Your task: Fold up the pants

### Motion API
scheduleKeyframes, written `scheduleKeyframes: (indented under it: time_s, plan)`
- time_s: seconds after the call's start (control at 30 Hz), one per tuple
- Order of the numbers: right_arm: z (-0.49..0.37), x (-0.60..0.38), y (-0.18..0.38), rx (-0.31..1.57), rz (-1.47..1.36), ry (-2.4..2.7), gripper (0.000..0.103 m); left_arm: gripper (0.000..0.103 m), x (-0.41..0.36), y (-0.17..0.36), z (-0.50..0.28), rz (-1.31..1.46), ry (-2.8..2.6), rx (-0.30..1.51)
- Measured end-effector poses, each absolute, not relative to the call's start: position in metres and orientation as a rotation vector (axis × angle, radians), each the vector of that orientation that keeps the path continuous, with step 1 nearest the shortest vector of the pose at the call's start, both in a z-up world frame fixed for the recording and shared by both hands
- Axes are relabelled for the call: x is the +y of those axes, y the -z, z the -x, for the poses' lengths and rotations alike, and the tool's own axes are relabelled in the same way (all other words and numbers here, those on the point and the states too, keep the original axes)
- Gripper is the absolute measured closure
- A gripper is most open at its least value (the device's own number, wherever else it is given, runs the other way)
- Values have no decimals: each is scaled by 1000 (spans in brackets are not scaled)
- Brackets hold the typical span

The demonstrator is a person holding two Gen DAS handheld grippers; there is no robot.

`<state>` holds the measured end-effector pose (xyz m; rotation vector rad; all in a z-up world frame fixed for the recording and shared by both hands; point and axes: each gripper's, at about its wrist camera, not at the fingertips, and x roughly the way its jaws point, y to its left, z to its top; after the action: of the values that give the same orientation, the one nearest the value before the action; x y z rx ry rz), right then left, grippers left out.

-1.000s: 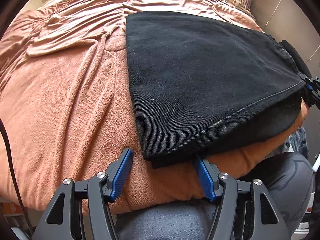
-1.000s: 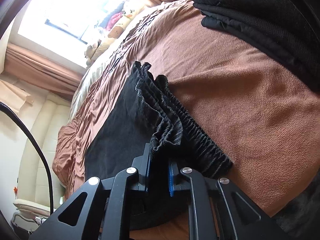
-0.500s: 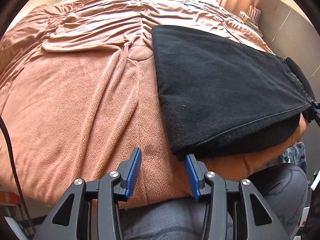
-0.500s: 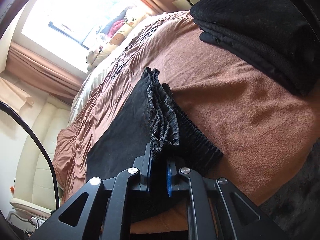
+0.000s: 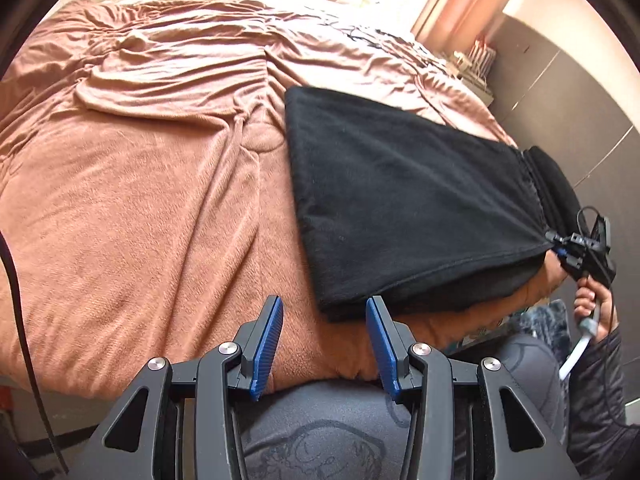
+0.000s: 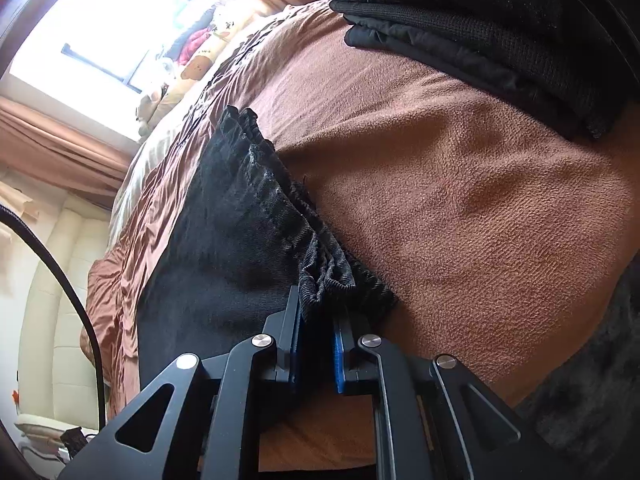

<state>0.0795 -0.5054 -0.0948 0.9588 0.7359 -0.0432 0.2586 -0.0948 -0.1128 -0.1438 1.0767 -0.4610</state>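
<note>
The left gripper gapes empty at the bed's near edge, beside the pants' corner. The right gripper pinches their waistband; keep both corners level before folding toward the far edge.

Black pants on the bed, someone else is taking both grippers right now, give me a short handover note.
Left gripper: open, empty, hovering just short of the near folded corner of the pants.
Right gripper: shut on the elastic waistband, at the bed's right edge.
Pants: lying on the brown blanket, folded over so layers are stacked, top surface fairly smooth.
Also there: a stack of folded dark clothes further along the bed.
Done: at least one fold.
Left: probably grip the near corner with the left gripper, make the next fold, release the waistband and tidy.
</note>
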Motion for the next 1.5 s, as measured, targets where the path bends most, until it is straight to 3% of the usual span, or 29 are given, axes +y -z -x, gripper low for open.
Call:
scheduleKeyframes:
  time_s: [0.17, 0.27, 0.33, 0.37, 1.17, 1.37, 1.5]
  plan:
    - [-73, -509, 94, 753, -966, 11, 84, 57, -93, 117, -279, 217, 454, 1083]
    - [-66, -511, 93, 758, -964, 18, 69, 57, -92, 125, -294, 281, 461, 1100]
    - [-60, -511, 93, 749, -975, 9, 53, 57, -92, 130, -303, 310, 460, 1112]
    - [-58, -512, 94, 745, -980, 5, 52, 57, -93, 133, -308, 322, 461, 1118]
    - [-94, -503, 136, 711, -1077, -56, 52, 58, -122, 177, -394, 440, 506, 1203]
    - [-98, -503, 144, 691, -1100, -61, 52, 66, -132, 180, -419, 432, 499, 1193]
    - [-101, -504, 144, 687, -1112, -53, 52, 90, -136, 178, -429, 431, 488, 1182]
